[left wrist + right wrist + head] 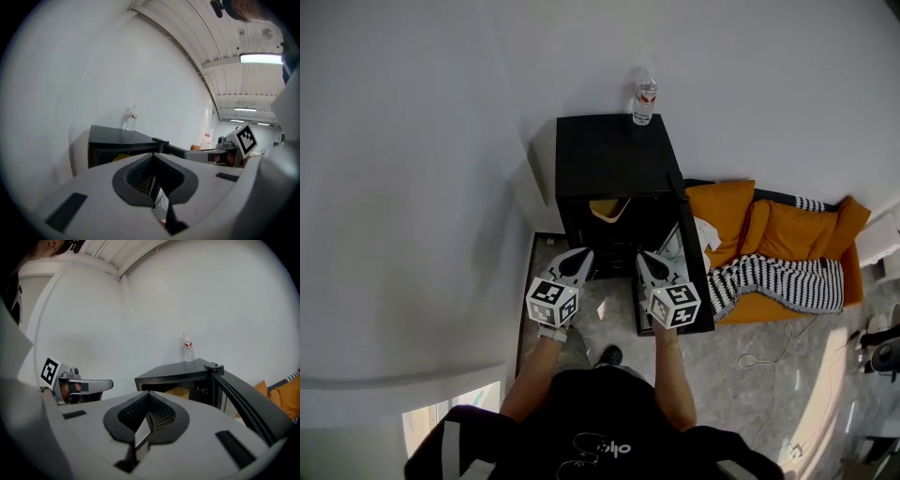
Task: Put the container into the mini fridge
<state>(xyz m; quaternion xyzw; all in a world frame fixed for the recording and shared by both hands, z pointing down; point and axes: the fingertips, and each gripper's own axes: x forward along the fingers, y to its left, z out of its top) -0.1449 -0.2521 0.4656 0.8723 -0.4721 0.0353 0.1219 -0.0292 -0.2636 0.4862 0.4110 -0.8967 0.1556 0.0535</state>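
Note:
The black mini fridge [614,155] stands against the wall with its door [692,272] swung open to the right. A yellow container [609,208] sits inside on a shelf, and it also shows in the right gripper view as the yellow container [177,392]. My left gripper [581,253] and right gripper [644,256] hover side by side just in front of the fridge opening, apart from the container. The jaws of both are shut with nothing between them, as shown by the left gripper [153,154] and the right gripper [149,393] in their own views.
A clear water bottle [644,97] stands on top of the fridge at the back. An orange sofa [787,234] with a striped blanket [778,281] lies right of the door. A white cable [769,356] trails on the floor. A white wall runs along the left.

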